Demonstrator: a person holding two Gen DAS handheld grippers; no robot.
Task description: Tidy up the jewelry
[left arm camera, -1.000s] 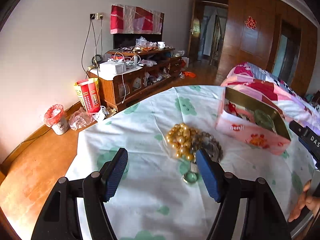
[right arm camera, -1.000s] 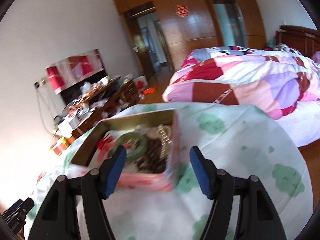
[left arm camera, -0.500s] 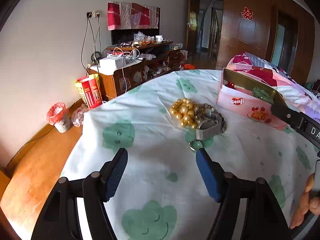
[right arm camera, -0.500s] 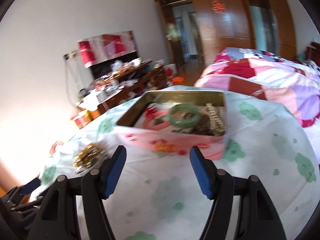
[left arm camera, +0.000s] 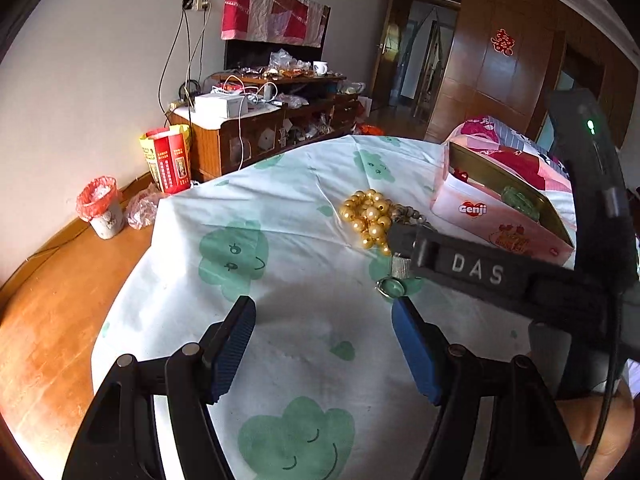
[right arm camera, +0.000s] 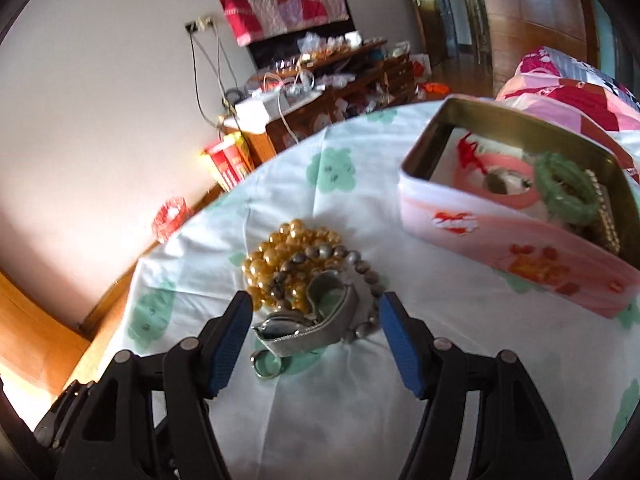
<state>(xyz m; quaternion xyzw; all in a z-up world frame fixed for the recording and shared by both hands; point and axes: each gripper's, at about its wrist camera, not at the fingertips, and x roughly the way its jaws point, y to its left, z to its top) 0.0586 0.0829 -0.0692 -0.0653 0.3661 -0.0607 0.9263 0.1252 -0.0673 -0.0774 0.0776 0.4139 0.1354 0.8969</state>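
Observation:
A pile of jewelry lies on the tablecloth: a gold bead bracelet (right arm camera: 280, 264) (left arm camera: 368, 216), a grey bead bracelet (right arm camera: 352, 260) and a silver mesh-band watch (right arm camera: 316, 320) with a small ring (right arm camera: 267, 364). My right gripper (right arm camera: 316, 320) is open, with its fingers on either side of the watch. My left gripper (left arm camera: 324, 332) is open and empty, short of the pile. The right gripper's arm (left arm camera: 480, 272) crosses the left wrist view over the pile. A pink tin box (right arm camera: 500, 240) (left arm camera: 480, 216) holds a green bangle (right arm camera: 568, 188) and other pieces.
The round table has a white cloth with green prints (left arm camera: 280, 280). Beyond its edge are wooden floor (left arm camera: 48, 300), a red-lined bin (left arm camera: 100, 208), a cluttered TV cabinet (left arm camera: 260, 120) and a bed (right arm camera: 580, 96) behind the box.
My right gripper has swung from the tin box over to the jewelry pile and now straddles the watch. My left gripper has drawn back from the pile.

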